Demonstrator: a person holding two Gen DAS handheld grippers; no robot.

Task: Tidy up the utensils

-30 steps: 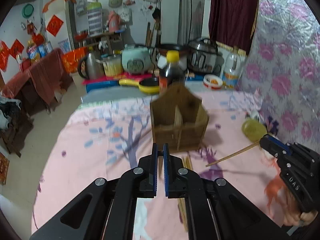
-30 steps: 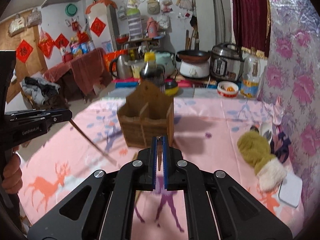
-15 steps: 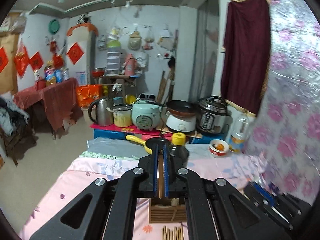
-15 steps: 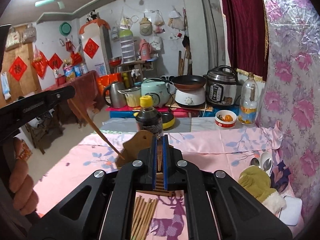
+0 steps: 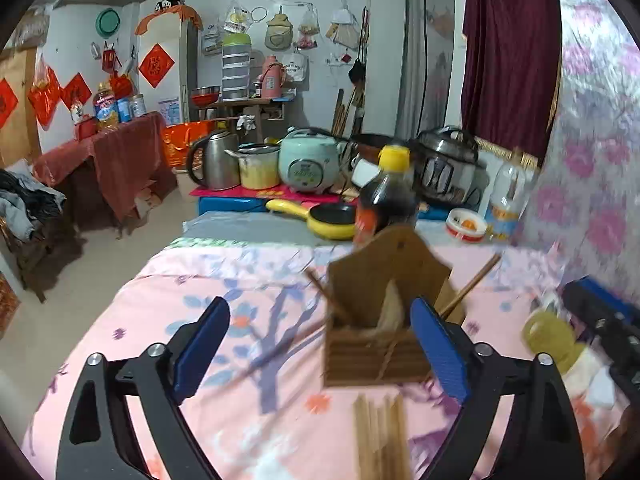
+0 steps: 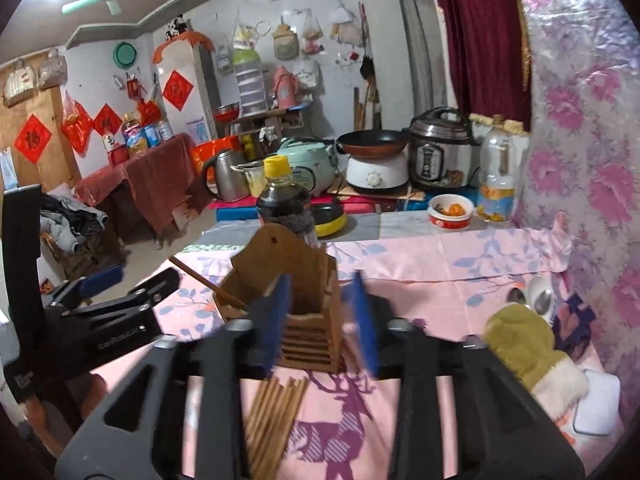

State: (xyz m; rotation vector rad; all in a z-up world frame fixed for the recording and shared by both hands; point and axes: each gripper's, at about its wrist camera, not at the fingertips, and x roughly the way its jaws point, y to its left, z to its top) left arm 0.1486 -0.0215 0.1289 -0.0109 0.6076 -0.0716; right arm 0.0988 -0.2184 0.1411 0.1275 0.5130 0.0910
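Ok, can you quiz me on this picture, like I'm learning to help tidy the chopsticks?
1. True or false: the left gripper and the right gripper are both shut.
2. Where do the loose chopsticks lie? A: flat on the pink cloth, on the near side of the wooden holder. B: standing inside a pot. C: on the floor.
3. Fill in: the dark bottle behind the wooden holder has a ___ cap.

Key: 1 false, both are open. 2 A. 3 yellow.
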